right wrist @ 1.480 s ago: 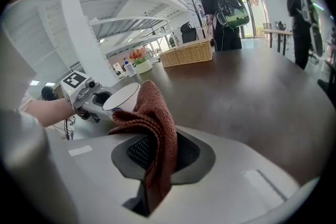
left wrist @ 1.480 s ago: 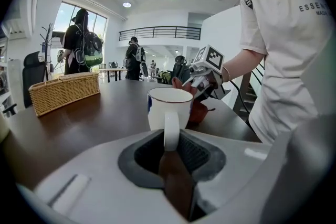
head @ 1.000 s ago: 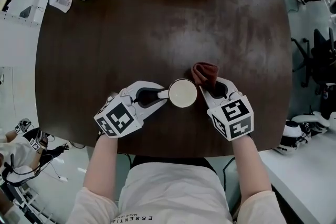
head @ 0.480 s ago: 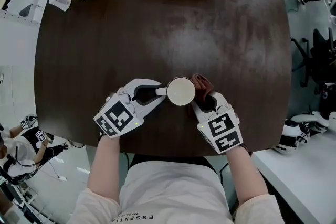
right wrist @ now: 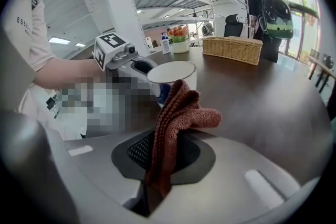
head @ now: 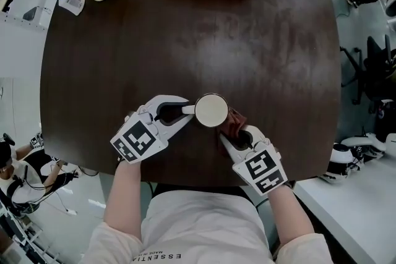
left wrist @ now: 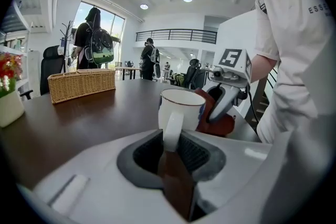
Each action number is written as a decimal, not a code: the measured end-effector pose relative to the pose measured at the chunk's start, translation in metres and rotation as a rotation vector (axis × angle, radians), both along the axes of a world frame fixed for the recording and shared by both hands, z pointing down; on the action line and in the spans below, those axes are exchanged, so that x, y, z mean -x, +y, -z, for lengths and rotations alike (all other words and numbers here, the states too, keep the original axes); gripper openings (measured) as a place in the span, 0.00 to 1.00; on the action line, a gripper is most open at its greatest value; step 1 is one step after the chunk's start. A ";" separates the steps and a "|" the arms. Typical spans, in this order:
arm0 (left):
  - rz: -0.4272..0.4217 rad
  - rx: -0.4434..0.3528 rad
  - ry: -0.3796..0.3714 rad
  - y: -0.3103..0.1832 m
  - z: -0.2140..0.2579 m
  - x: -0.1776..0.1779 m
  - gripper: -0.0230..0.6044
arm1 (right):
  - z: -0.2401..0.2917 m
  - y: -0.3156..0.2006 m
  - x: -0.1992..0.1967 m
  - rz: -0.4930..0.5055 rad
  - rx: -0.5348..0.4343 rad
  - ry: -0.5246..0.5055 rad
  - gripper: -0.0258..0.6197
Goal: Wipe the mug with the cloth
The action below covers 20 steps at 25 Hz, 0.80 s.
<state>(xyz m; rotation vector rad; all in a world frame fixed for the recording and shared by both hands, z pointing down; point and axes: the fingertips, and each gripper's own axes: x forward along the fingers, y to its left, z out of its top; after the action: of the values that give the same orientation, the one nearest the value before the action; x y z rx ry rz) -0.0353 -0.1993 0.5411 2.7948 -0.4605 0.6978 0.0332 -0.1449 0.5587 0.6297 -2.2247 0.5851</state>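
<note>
At the near edge of the counter (head: 185, 40), my left hand-held gripper (head: 187, 111) clamped the mug (head: 211, 110) by its handle, and my right hand-held gripper (head: 230, 135) gripped the cloth (head: 234, 123) at its side. A hard sideways wipe, I judged, could twist the mug loose.

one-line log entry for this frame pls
left gripper: shut on mug handle | right gripper: shut on cloth | cloth at mug's side | mug upright on table

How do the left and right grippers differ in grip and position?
The left gripper is shut on the mug by its handle; the right gripper is shut on the cloth. In the head view, the left gripper lies left of the mug, the right gripper at its lower right. Both are shut and point toward the mug.
</note>
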 end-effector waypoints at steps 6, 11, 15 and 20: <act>-0.087 -0.027 -0.031 0.000 0.000 0.001 0.16 | 0.016 -0.072 -0.039 -0.026 -0.125 0.058 0.16; -0.137 -0.018 -0.031 -0.003 0.000 0.001 0.16 | 0.039 -0.133 -0.008 0.027 -0.173 0.001 0.16; -0.155 -0.007 -0.026 -0.005 0.000 0.001 0.16 | 0.045 -0.155 0.037 0.117 -0.171 -0.034 0.16; -0.140 0.019 -0.008 -0.007 0.000 0.002 0.16 | 0.048 -0.154 0.086 0.240 -0.085 -0.082 0.16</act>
<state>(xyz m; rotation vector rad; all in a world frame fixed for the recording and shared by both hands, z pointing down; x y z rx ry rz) -0.0371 -0.2064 0.5413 2.8283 -0.2594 0.7387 -0.0523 -0.2989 0.5110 0.3786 -2.3686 0.4020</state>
